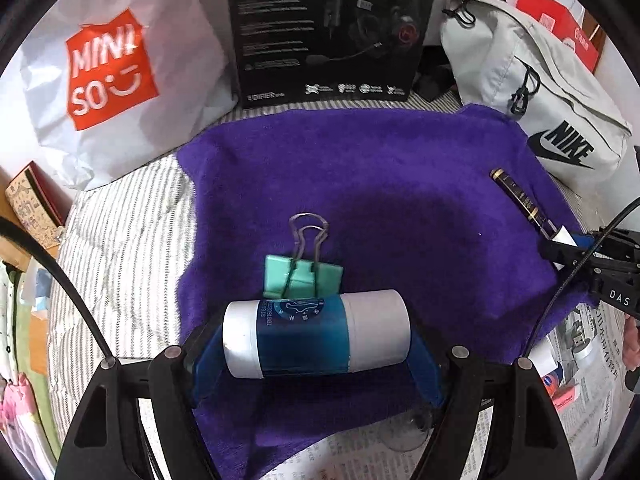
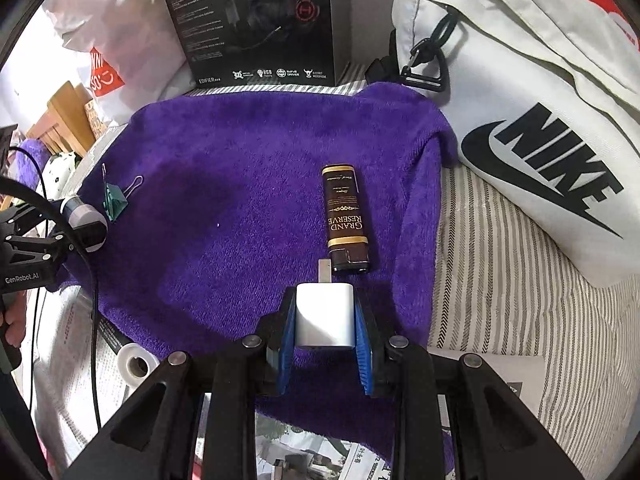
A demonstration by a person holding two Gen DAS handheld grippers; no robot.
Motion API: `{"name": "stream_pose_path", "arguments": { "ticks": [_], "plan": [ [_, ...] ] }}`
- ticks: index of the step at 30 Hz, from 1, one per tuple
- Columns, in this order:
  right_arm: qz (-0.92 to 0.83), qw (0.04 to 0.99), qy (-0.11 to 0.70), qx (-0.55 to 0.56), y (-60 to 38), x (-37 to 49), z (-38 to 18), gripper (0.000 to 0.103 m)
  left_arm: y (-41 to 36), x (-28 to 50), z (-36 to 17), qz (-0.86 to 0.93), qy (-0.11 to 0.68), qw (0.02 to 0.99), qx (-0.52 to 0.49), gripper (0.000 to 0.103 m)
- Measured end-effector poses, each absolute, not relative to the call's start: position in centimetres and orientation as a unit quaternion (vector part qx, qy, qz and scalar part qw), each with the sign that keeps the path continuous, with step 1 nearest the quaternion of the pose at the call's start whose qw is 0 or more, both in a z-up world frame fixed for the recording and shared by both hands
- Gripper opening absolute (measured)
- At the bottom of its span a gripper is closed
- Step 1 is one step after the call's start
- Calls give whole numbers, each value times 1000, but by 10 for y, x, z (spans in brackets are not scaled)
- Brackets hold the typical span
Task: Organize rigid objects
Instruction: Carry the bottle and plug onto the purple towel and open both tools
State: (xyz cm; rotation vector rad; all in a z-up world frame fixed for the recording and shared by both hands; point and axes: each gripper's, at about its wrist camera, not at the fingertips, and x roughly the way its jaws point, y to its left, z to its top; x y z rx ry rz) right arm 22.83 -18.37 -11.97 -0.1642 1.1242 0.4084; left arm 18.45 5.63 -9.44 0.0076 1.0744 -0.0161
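The left gripper (image 1: 316, 336) is clamped end to end on a blue and white bottle (image 1: 316, 334), whose long axis runs crosswise between the blue pads, low over the near part of the purple towel (image 1: 380, 168) with the green binder clip (image 1: 302, 276) just beyond it. The right gripper (image 2: 325, 320) is closed on a small white charger (image 2: 325, 316), prongs pointing forward. A dark lighter (image 2: 346, 216) lies lengthwise just ahead and slightly right of that charger, so any set-down probably goes beside it.

striped bed (image 2: 500, 300) | purple towel (image 2: 248, 200) | newspaper (image 1: 596, 344) | bags
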Motion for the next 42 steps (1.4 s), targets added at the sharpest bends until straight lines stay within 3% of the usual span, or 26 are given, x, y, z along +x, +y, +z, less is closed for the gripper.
{"name": "stream_pose_path", "arguments": {
  "ticks": [30, 35, 37, 39, 42],
  "plan": [
    [208, 825, 517, -95, -177, 229, -126, 27, 47, 193, -109, -5, 524, 851, 31, 78],
    [214, 822, 521, -82, -181, 229, -123, 35, 48, 194, -108, -1, 533, 846, 28, 80],
    [213, 823, 520, -84, -181, 227, -120, 44, 49, 193, -108, 0, 535, 844, 22, 82],
    [213, 825, 516, -84, -183, 224, -117, 46, 50, 191, -107, -11, 538, 843, 12, 89],
    [214, 825, 516, -79, -186, 222, -112, 46, 50, 187, -105, -16, 541, 841, 3, 90]
  ]
}}
